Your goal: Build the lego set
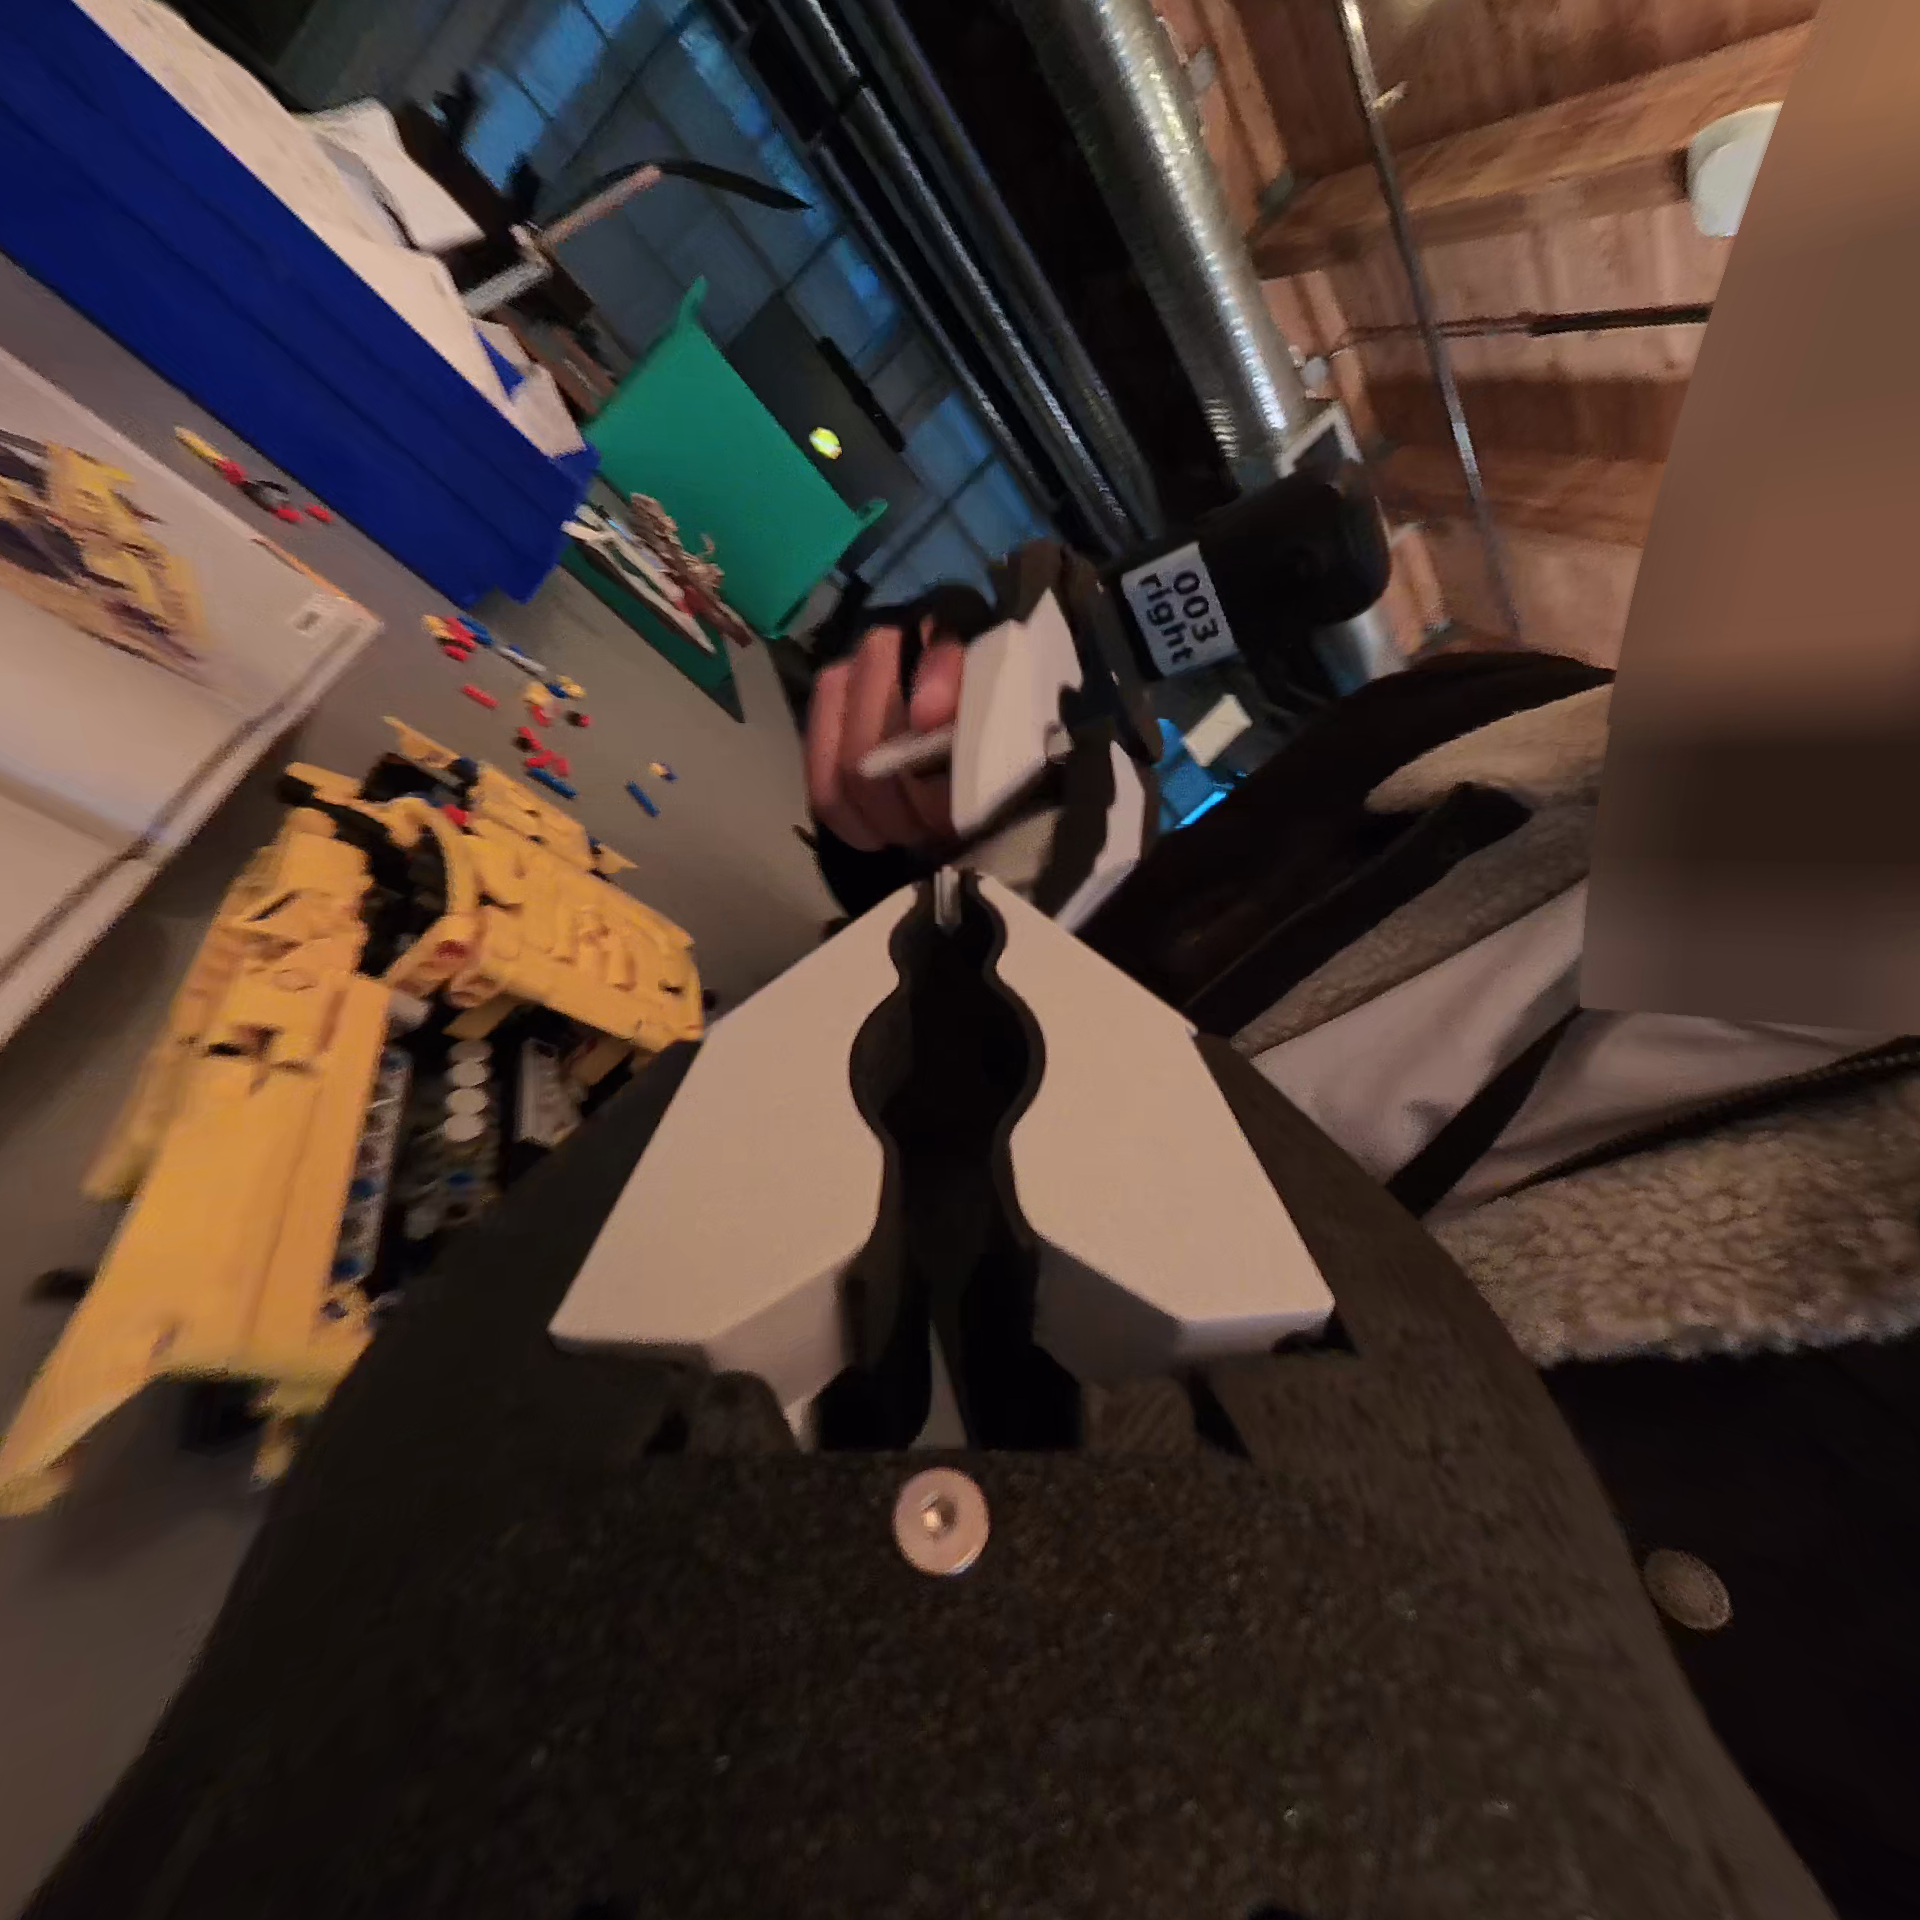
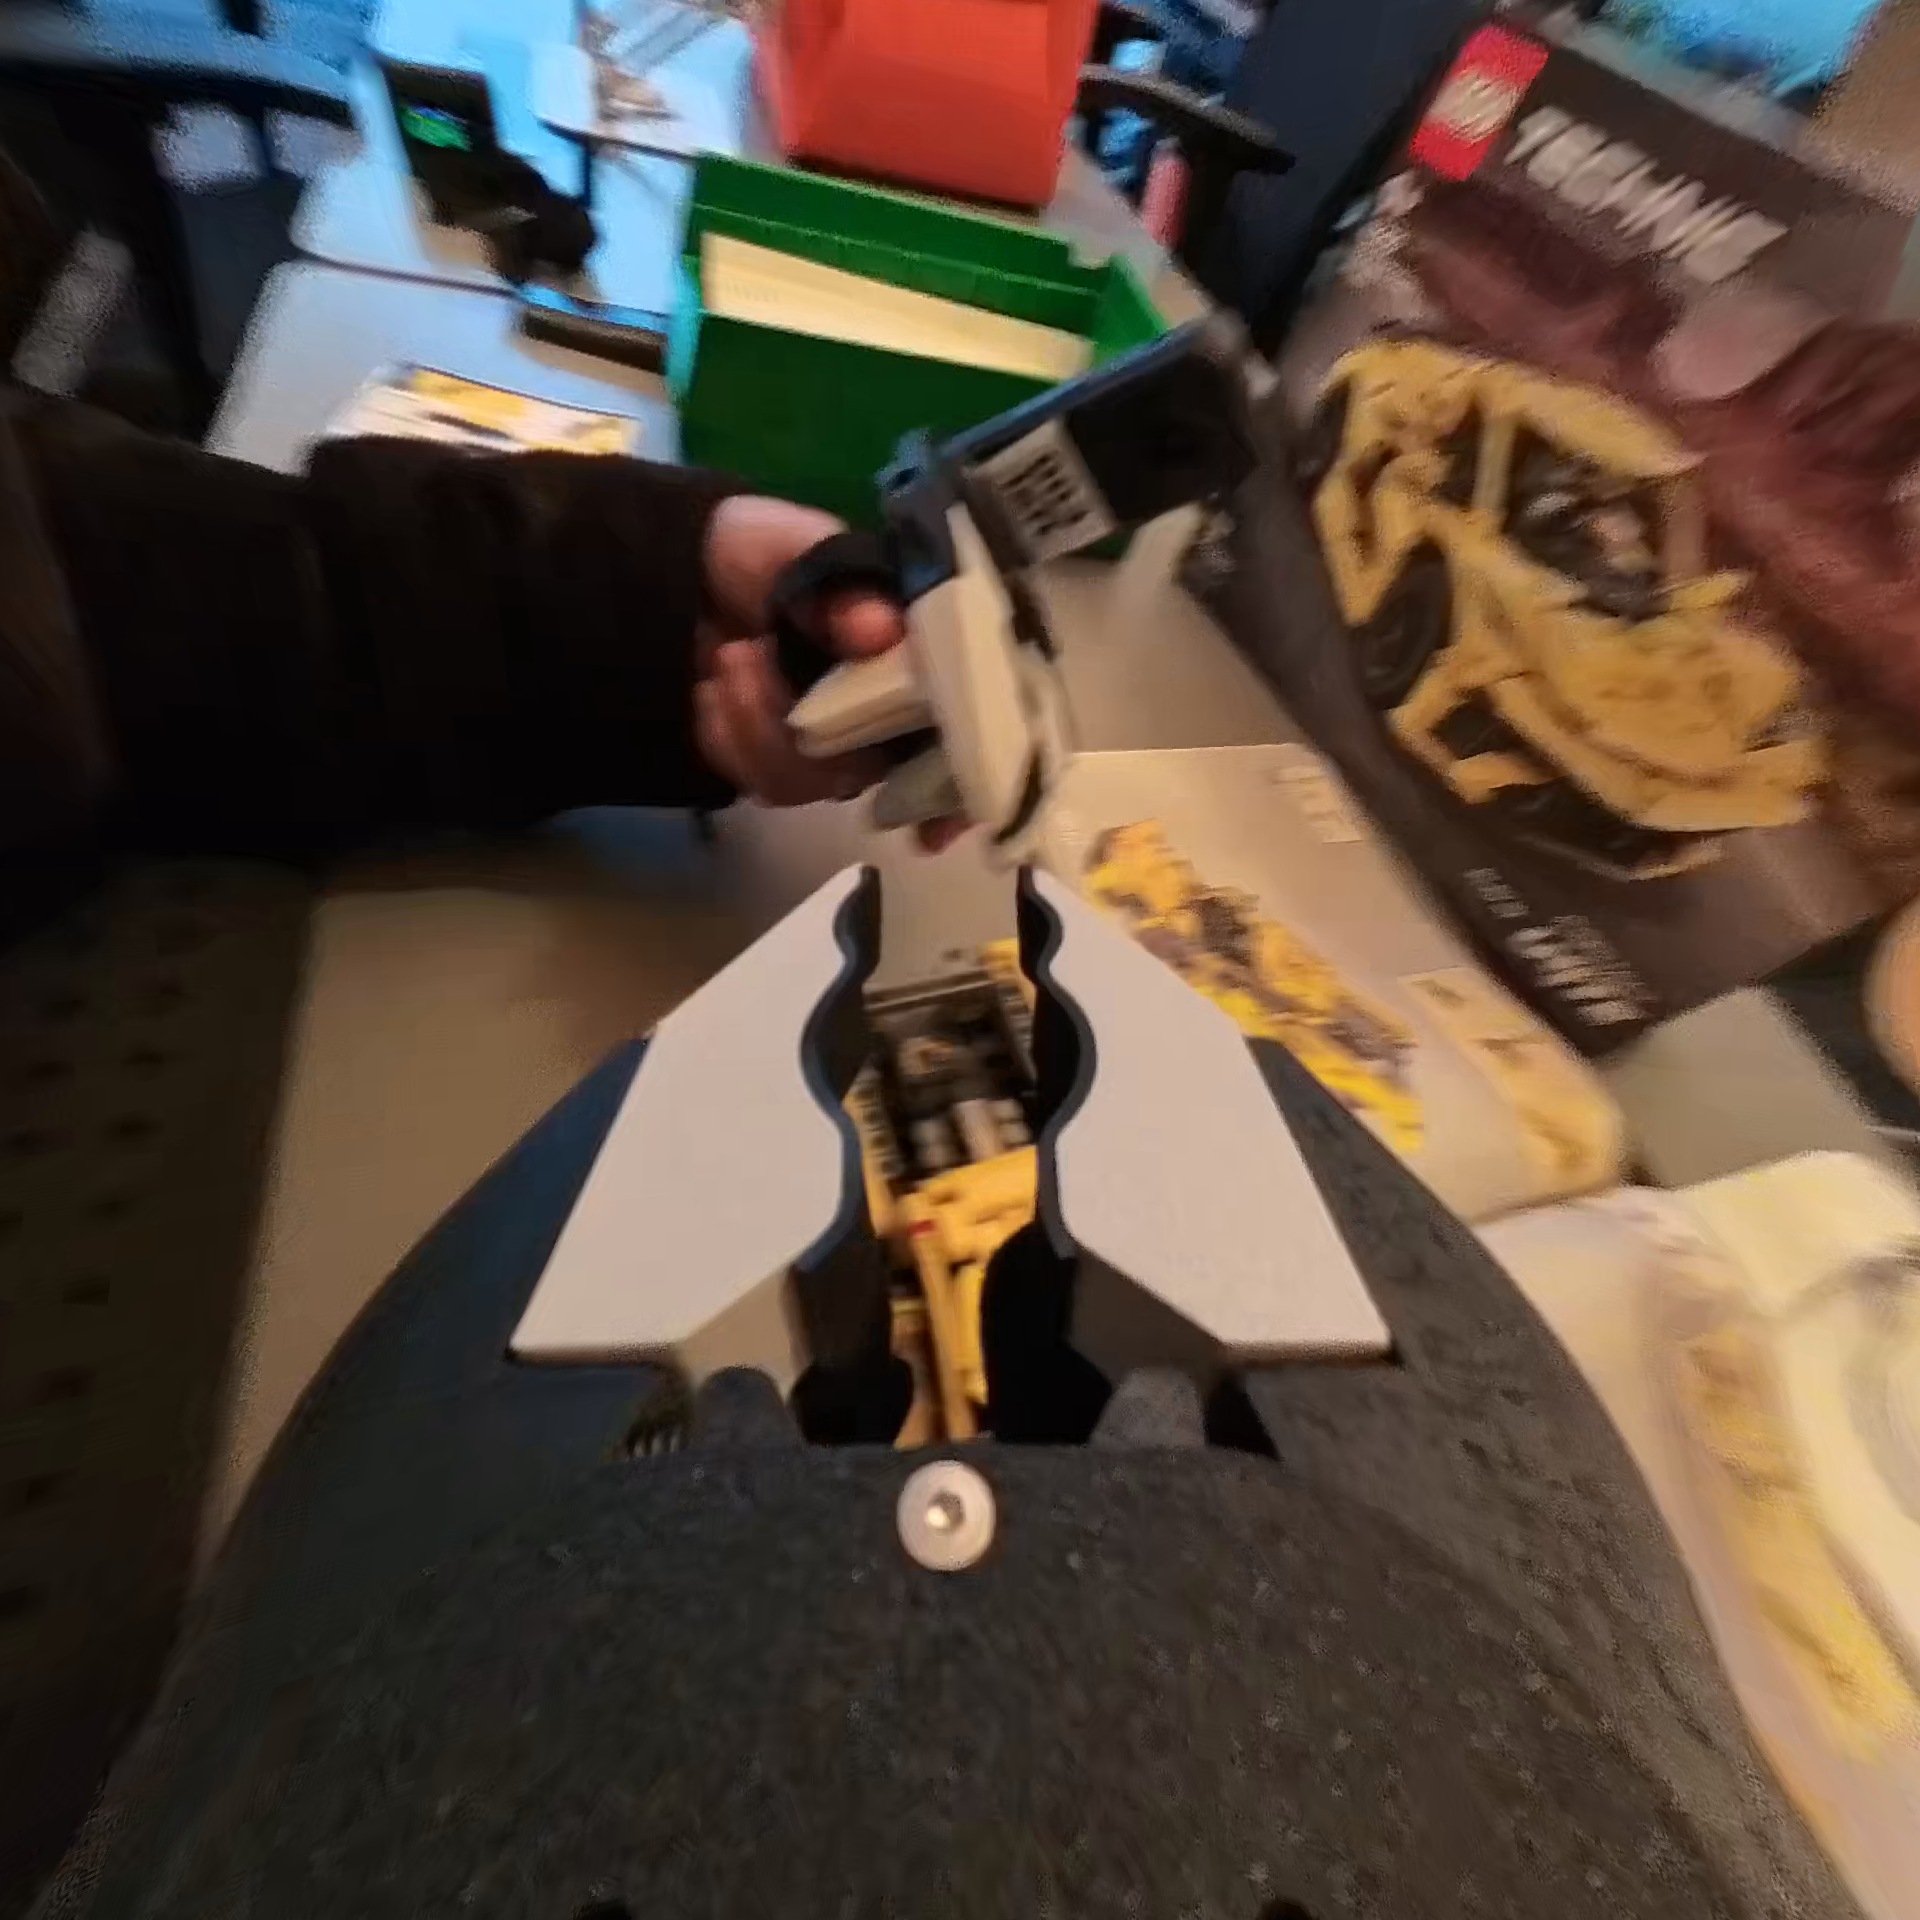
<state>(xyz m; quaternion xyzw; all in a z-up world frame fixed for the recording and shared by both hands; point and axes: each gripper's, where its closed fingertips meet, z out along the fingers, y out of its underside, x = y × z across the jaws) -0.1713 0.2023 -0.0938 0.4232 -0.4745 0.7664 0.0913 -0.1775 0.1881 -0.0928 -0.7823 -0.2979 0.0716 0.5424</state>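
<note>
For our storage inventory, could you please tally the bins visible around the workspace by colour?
Blue bin: 1
Green bin: 1
Red bin: 1
Total: 3

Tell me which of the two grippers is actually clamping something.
The left gripper: its fingers are nearly shut on a small grey piece pinched at the tips. The right gripper is open, with a clear gap between its fingers and nothing in it.
</note>
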